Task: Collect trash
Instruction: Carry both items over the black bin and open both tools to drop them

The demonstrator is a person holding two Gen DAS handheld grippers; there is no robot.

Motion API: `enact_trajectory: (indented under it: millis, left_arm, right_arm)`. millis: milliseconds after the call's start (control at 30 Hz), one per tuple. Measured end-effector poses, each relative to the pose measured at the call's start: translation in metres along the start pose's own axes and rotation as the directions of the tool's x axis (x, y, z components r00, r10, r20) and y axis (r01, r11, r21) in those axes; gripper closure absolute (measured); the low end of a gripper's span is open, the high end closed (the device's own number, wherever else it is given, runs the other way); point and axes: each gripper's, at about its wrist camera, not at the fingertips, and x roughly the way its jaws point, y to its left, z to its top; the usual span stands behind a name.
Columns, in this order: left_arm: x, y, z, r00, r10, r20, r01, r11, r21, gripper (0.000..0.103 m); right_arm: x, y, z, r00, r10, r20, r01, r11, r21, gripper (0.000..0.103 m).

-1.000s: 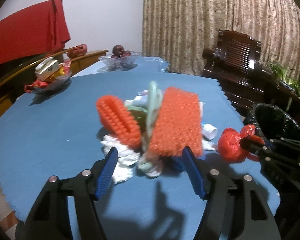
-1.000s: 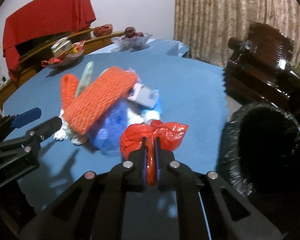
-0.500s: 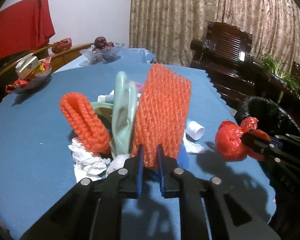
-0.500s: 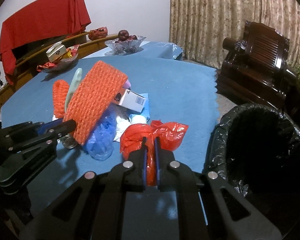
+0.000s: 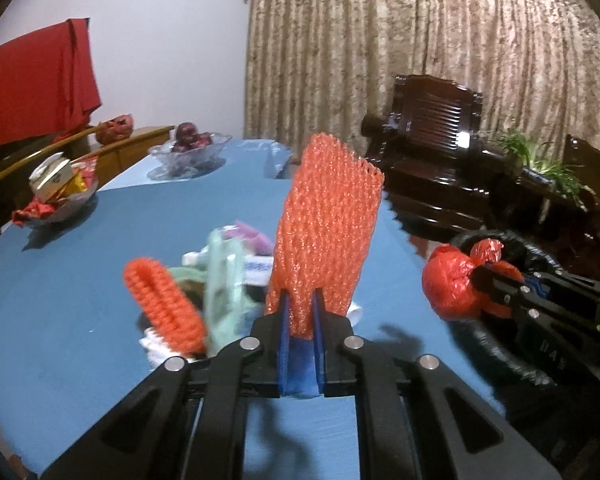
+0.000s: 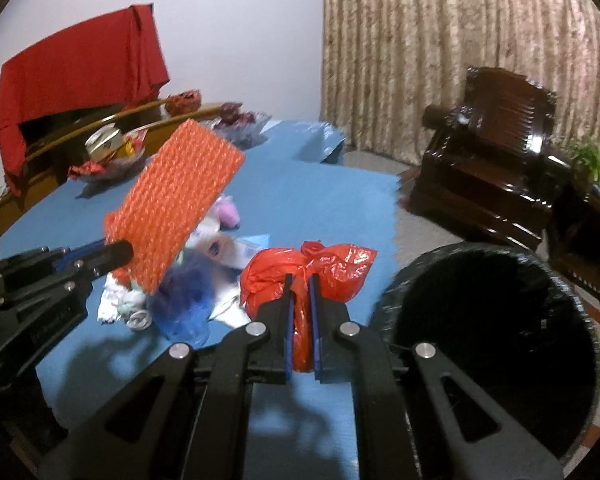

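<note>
My left gripper (image 5: pixel 300 300) is shut on an orange foam net sleeve (image 5: pixel 328 220), held upright above the blue table; the sleeve also shows in the right wrist view (image 6: pixel 172 204). My right gripper (image 6: pixel 300 284) is shut on a knotted red plastic bag (image 6: pixel 304 268), also seen in the left wrist view (image 5: pixel 456 280). A black-lined trash bin (image 6: pixel 488 320) stands just right of the table edge. A trash pile lies on the table: a second orange net (image 5: pixel 164 312), a pale green piece (image 5: pixel 224 288), white tissue (image 6: pixel 120 304), a blue bag (image 6: pixel 188 300).
The blue table (image 5: pixel 60 280) carries a snack dish (image 5: pixel 56 192) at far left and a glass fruit bowl (image 5: pixel 188 152) at the back. A dark wooden armchair (image 6: pixel 496 152) and a plant (image 5: pixel 540 164) stand right. Curtains hang behind.
My left gripper closed on the orange net sleeve and lifted it off the pile. My right gripper rose a little with the red bag, toward the bin.
</note>
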Motion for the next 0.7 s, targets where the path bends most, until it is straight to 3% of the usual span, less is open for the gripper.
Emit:
enact_trajectory:
  millis: [267, 500, 700]
  left_arm:
    - [0.017, -0.062, 0.01, 0.988, -0.149, -0.027, 0.15, 0.987, 0.052, 0.093]
    - [0.042, -0.124, 0.017, 0.958, -0.277, -0.072, 0.283, 0.955, 0.094, 0.093]
    - [0.065, -0.162, 0.014, 0.925, -0.354, -0.138, 0.369, 0.923, 0.11, 0.091]
  right_arm:
    - [-0.033, -0.066, -0.006, 0.99, -0.144, 0.004, 0.143, 0.986, 0.083, 0.097]
    - [-0.043, -0.123, -0.027, 0.963, -0.265, -0.053, 0.27, 0.952, 0.146, 0.097]
    - [-0.041, -0.15, -0.041, 0.944, -0.311, -0.113, 0.327, 0.928, 0.176, 0.091]
